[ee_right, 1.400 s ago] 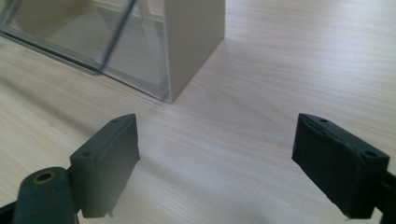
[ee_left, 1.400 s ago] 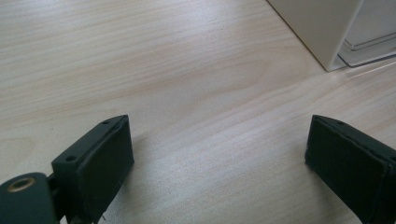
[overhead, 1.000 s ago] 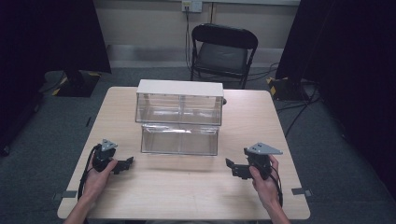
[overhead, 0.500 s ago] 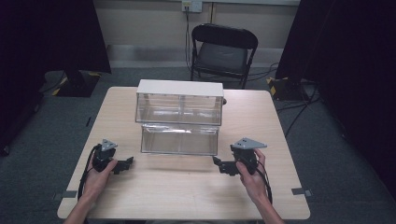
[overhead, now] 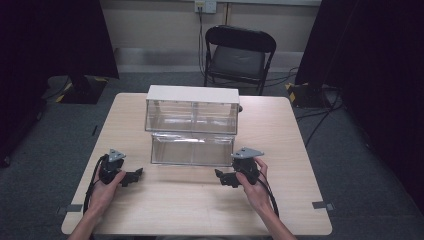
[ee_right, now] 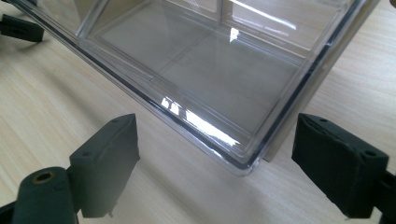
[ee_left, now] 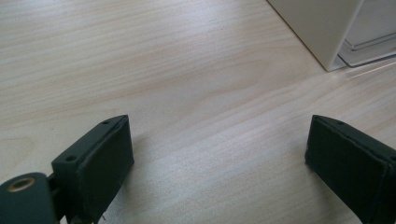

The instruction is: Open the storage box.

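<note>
A white-topped cabinet [overhead: 192, 107] with clear fronts stands mid-table, and its clear plastic drawer [overhead: 192, 148] is pulled out toward me. My right gripper [overhead: 224, 178] sits just off the drawer's front right corner, jaws wide open and empty. In the right gripper view the drawer [ee_right: 210, 74] fills the upper part, empty inside, with its near corner between my jaws [ee_right: 224, 163]. My left gripper [overhead: 134, 176] rests on the table left of the drawer, open and empty. In the left gripper view my left gripper [ee_left: 219, 154] faces bare wood, with the cabinet's white corner [ee_left: 322, 28] at the top right.
The wooden table [overhead: 200, 210] has free room in front and at both sides of the cabinet. A black folding chair [overhead: 237, 55] stands behind the far edge. Cables and dark curtains lie beyond on the grey carpet.
My right gripper has moved left and slightly forward, from near the right edge to the drawer's front right corner. The left gripper has stayed still.
</note>
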